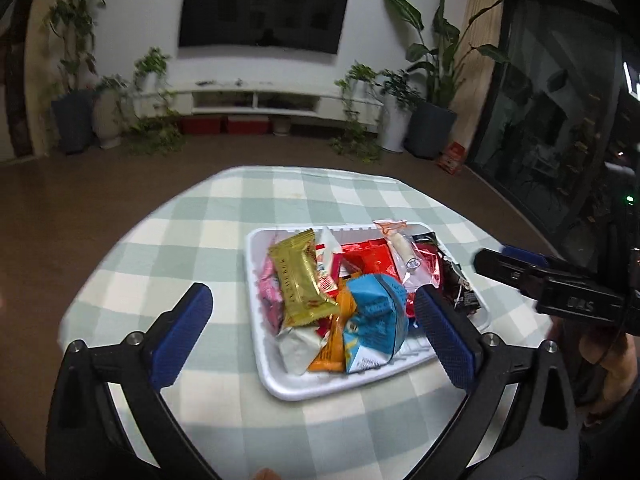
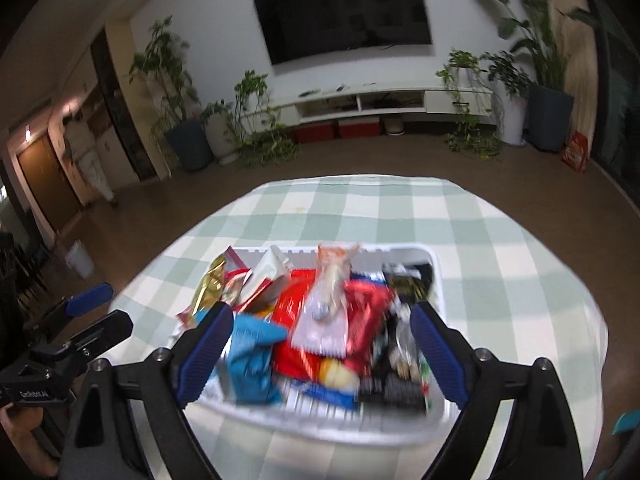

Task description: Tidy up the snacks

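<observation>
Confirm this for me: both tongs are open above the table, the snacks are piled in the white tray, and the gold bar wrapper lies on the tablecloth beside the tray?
Not quite. The gold bar wrapper lies inside the white tray, on top of the other snacks, not on the tablecloth; the left wrist view shows it. The rest holds: left tongs and right tongs are open.

A table covered with a pale green and white checked cloth fills the lower centre of the frame. One white rectangular plastic tray, heaped with wrapped snacks, rests on it.
</observation>
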Demonstrator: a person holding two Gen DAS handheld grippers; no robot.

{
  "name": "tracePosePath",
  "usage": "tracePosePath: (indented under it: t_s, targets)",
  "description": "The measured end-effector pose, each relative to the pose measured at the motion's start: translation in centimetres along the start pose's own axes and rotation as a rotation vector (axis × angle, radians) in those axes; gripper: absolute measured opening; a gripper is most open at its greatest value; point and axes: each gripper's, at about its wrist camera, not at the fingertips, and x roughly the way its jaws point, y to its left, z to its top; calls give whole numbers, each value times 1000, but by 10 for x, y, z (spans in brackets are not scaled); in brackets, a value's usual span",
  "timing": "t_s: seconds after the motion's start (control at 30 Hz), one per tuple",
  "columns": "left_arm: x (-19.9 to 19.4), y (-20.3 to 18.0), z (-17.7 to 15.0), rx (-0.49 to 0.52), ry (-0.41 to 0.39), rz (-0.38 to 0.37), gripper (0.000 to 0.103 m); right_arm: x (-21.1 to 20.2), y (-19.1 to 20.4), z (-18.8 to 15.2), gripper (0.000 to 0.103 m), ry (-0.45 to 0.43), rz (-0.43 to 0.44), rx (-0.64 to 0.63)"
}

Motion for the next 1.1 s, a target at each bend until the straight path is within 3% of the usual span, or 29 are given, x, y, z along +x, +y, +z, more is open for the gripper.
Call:
tracePosePath:
  t_s: [0.07,0.17,0.23,0.37,0.47,0.53,0.73,0.9,1.1]
  targets:
    - [-20,-12,-9,9,-15,85,102,-20,-5,-18,96,-26,22,39]
    - [-52,-29,-31,23,-60,154,102,-48,-6,-49,97,-59,24,70]
    - [-70,-38,-51,-22,-41,274,102,-66,-4,-70,97,-82,5,65]
    - [-87,-44,-82,-76,6,234,102,-94,1,-102,97,-144,-29,36]
    - [-94,-53,-106,-51,41,293,102,-108,4,-122,98,-183,-54,15]
    - [-101,-59,-121,-33,28,317,102,-111,4,-135,99,-181,-60,27]
    - [-119,-69,-155,-52,-12,246,102,-111,18,-150,100,-171,-64,-22]
    - [-118,-76,-158,-46,-7,250,102,-113,40,-161,100,-205,-124,-139]
    - [-109,-79,-157,-35,25,291,102,-110,34,-162,100,-192,-173,-119]
